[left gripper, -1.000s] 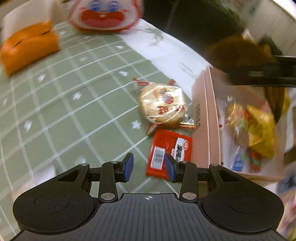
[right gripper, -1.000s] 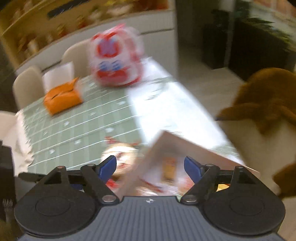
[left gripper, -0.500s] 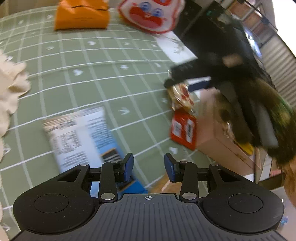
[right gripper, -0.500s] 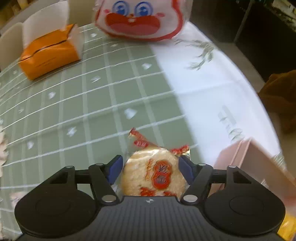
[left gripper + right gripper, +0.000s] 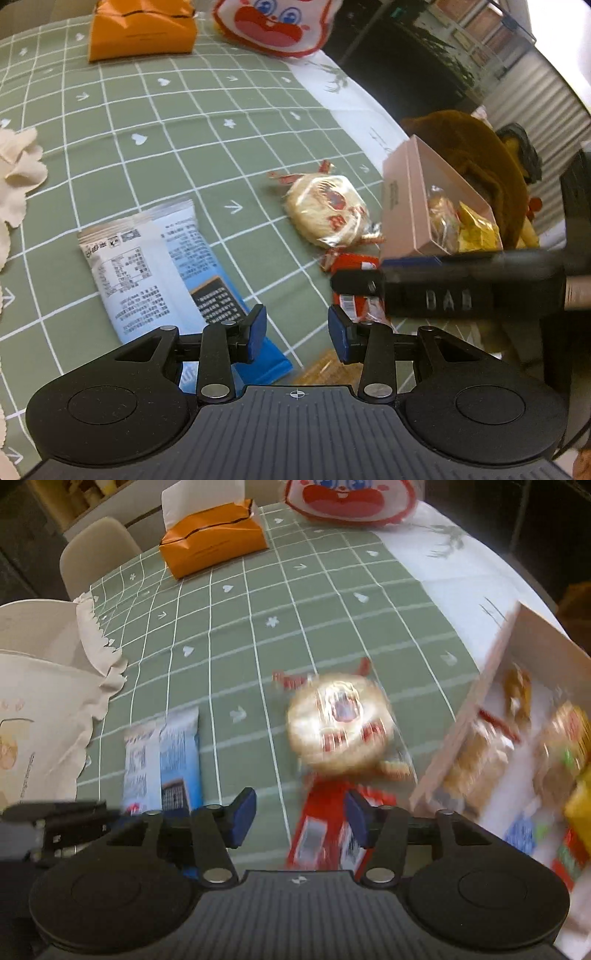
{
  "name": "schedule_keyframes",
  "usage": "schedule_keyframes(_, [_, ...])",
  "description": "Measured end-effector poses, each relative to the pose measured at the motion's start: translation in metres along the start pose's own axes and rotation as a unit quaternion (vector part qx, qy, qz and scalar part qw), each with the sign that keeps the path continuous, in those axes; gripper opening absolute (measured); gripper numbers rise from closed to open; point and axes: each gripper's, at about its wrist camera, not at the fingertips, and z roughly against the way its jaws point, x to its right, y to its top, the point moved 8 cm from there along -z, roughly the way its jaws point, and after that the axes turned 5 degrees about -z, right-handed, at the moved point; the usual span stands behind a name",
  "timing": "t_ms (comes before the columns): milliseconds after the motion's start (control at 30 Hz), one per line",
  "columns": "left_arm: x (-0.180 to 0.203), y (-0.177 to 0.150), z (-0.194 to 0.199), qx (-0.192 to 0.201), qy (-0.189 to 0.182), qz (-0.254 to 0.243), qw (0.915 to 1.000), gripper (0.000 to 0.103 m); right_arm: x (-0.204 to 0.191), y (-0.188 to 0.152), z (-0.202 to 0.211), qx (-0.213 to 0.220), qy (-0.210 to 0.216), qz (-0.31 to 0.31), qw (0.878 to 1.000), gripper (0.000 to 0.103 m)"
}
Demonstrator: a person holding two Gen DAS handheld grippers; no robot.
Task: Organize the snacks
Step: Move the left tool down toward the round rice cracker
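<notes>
**Snacks strewn beside the pink box, both grippers low over the cloth**

Spread on a green checked tablecloth [image 5: 155,122]: a blue-and-white snack packet [image 5: 159,266] lying flat at near left, a round rice cracker in clear wrap [image 5: 327,210] at centre, and a red sachet [image 5: 325,823] just near of the cracker, partly tucked under its wrapper edge. At right, touching neither gripper, an open pink box [image 5: 402,210] already stocked with wrapped crackers and a yellow packet [image 5: 476,229]. At the far edge, an orange tissue box [image 5: 142,31] and a red-and-white cartoon-face bag [image 5: 273,22]. At far left, scalloped white paper [image 5: 44,686].

Left gripper [image 5: 297,334] spread, nothing between the blue pads, poised above the near right corner of the blue-and-white packet. Right gripper [image 5: 301,818] closing, still clear of any grip, jaws straddling the left part of the red sachet; view blurred. Seen from the left wrist, crossing in from the right just above the sachet.
</notes>
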Motion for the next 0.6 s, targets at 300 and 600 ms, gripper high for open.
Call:
schedule_keyframes(300, [0.006,-0.004,0.007,0.002,0.014,-0.017,0.9998,0.042,0.043,-0.028,-0.009,0.012,-0.047,-0.093,0.995,0.065])
schedule_keyframes(600, [-0.003,-0.014,0.025,0.009,0.051,-0.002,0.9986,0.042,0.023,-0.023,-0.025,0.039,-0.094,-0.075,0.992,0.085])
